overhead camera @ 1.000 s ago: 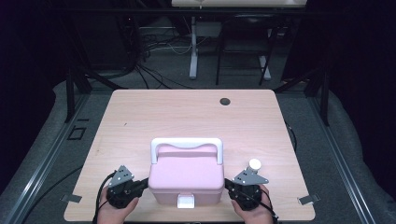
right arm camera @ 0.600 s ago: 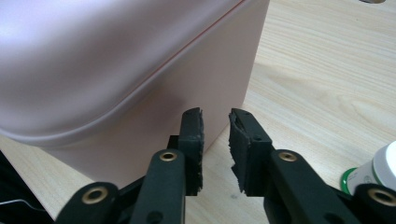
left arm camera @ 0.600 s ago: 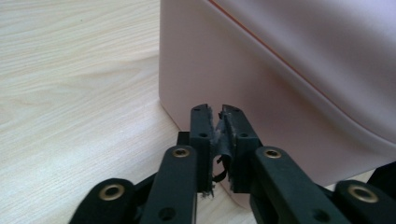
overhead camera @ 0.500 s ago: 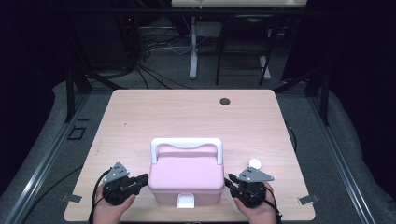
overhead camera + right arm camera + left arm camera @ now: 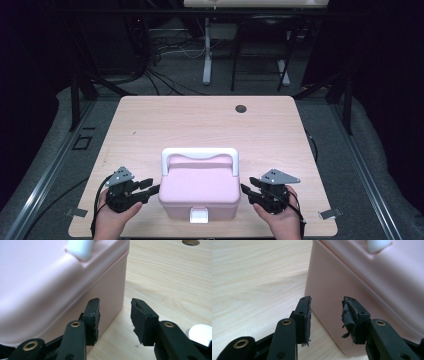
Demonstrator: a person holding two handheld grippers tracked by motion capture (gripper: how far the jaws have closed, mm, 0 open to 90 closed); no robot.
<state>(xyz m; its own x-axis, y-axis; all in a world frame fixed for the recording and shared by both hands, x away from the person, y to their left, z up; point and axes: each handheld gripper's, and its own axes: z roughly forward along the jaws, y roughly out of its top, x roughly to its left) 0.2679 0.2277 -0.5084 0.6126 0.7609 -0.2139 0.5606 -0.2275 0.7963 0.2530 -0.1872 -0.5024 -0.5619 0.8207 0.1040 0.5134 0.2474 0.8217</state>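
While the pink lidded box (image 5: 200,192) with its white handle (image 5: 199,155) sits at the near edge of the wooden worktop (image 5: 150,125), the left gripper (image 5: 150,186) and right gripper (image 5: 246,190) flank its sides, their jaws having just been opening and now apart, gripping nothing, with the box's corners just ahead of them.

Black hand-held gripper (image 5: 150,189), grey plate, brass rivets
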